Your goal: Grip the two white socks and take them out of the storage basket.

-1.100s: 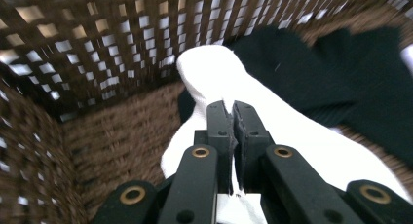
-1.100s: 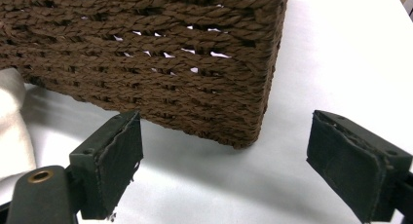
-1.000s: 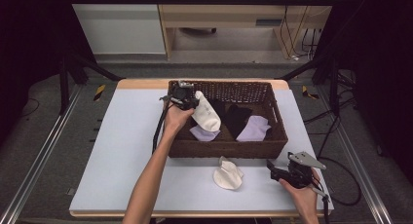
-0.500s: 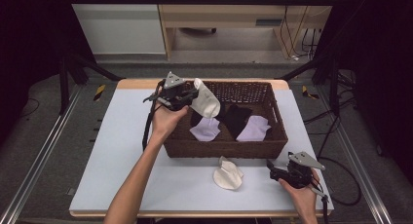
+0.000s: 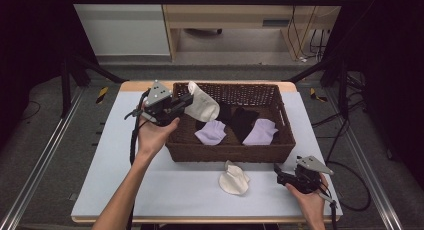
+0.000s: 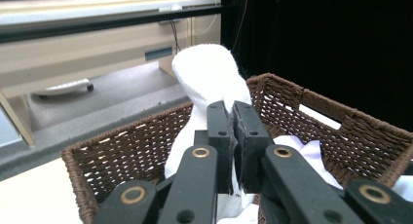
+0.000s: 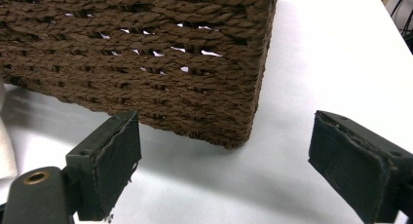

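Note:
My left gripper (image 5: 186, 101) is shut on a white sock (image 5: 202, 102) and holds it above the left end of the brown wicker basket (image 5: 230, 152). In the left gripper view the white sock (image 6: 207, 83) stands up between the closed jaws of my left gripper (image 6: 233, 114), with the basket (image 6: 122, 146) below. Two lavender socks (image 5: 211, 132) (image 5: 260, 131) and a black sock (image 5: 243, 121) lie inside the basket. A second white sock (image 5: 233, 179) lies on the table in front of it. My right gripper (image 5: 278, 174) rests open on the table at the front right, with nothing between its jaws (image 7: 224, 160).
The pale blue table top (image 5: 115, 175) has free room left of the basket and along its front edge. The basket's front right corner (image 7: 234, 117) stands close ahead of my right gripper. A wooden shelf unit (image 5: 235, 20) and cables lie beyond the table.
My left gripper has lifted the white sock up out of the basket and carried it to the left, over the basket's left end. The right gripper has stayed put.

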A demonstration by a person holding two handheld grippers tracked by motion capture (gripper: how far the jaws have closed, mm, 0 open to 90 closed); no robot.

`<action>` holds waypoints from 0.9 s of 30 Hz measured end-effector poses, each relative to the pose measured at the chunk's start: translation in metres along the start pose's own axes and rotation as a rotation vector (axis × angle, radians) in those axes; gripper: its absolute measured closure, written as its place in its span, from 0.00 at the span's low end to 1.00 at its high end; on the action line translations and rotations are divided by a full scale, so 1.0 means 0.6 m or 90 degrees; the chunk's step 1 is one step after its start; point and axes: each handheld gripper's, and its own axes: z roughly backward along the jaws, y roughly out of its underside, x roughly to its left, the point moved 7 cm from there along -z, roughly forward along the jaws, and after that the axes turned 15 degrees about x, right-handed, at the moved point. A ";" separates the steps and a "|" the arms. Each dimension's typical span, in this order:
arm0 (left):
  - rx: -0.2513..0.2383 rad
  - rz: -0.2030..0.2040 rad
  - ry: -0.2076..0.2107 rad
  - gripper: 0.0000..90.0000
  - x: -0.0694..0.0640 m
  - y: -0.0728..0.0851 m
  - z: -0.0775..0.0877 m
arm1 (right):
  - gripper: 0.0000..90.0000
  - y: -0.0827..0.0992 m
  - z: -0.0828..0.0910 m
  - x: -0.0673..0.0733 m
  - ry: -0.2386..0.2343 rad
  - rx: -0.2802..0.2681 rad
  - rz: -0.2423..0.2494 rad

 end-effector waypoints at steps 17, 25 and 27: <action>-0.068 -0.010 0.052 0.95 -0.047 0.024 0.092 | 0.09 0.001 -0.003 -0.004 0.011 0.006 -0.007; -0.068 -0.024 0.068 0.95 -0.066 0.064 0.132 | 0.08 0.001 -0.004 -0.005 0.010 0.008 -0.007; -0.069 -0.024 0.071 0.95 -0.069 0.074 0.137 | 0.08 0.001 -0.004 -0.004 0.009 0.008 -0.007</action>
